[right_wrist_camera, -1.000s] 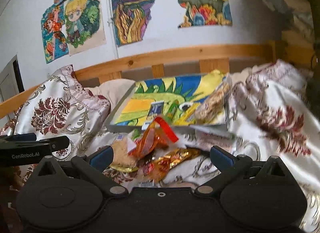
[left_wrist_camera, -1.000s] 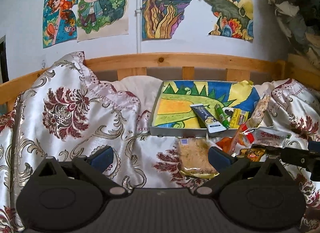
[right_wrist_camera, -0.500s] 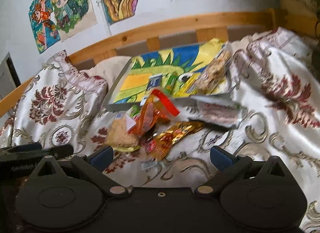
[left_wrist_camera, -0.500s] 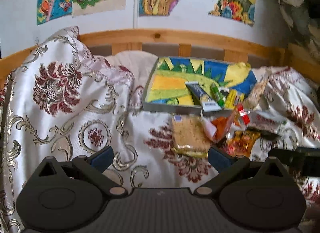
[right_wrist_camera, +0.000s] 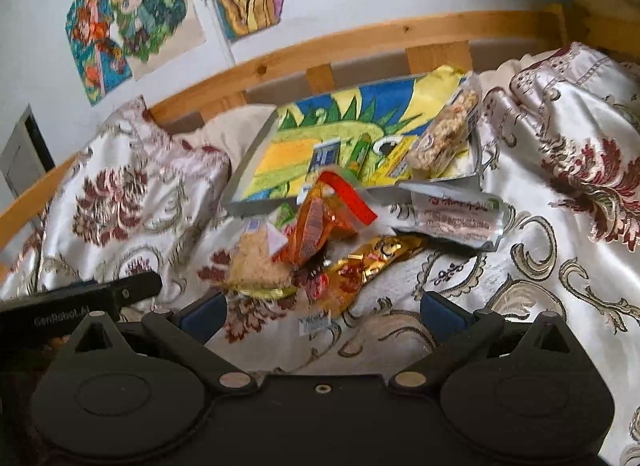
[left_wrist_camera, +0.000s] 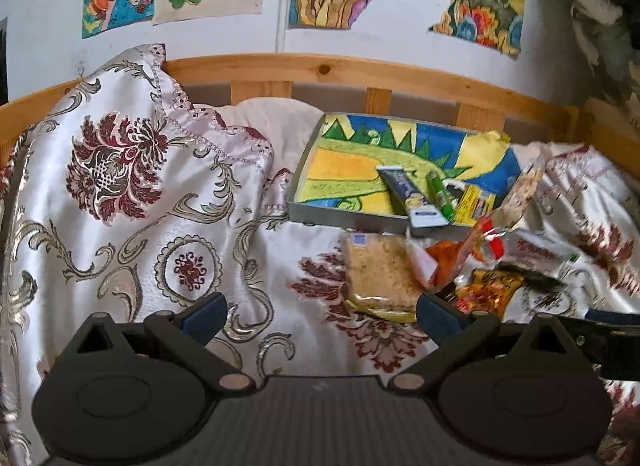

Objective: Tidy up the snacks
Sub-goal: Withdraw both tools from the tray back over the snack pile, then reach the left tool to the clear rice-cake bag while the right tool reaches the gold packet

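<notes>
Satin bedspread point(left_wrist_camera: 132, 225), patterned in maroon and gold, covers the bed. A snack pile point(right_wrist_camera: 320, 242) lies just near of the painted tray point(left_wrist_camera: 340, 161), where a blue tube point(left_wrist_camera: 408, 193) and a green stick point(left_wrist_camera: 440, 193) are seen; labels are too blurred to be read. The left tool point(left_wrist_camera: 320, 312) and right tool point(right_wrist_camera: 322, 312) are held low over the bedspread, fingers wide apart, nothing gripped.

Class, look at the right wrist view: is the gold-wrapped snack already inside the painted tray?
No. The gold-wrapped snack lies on the bedspread, in front of the painted tray.
</notes>
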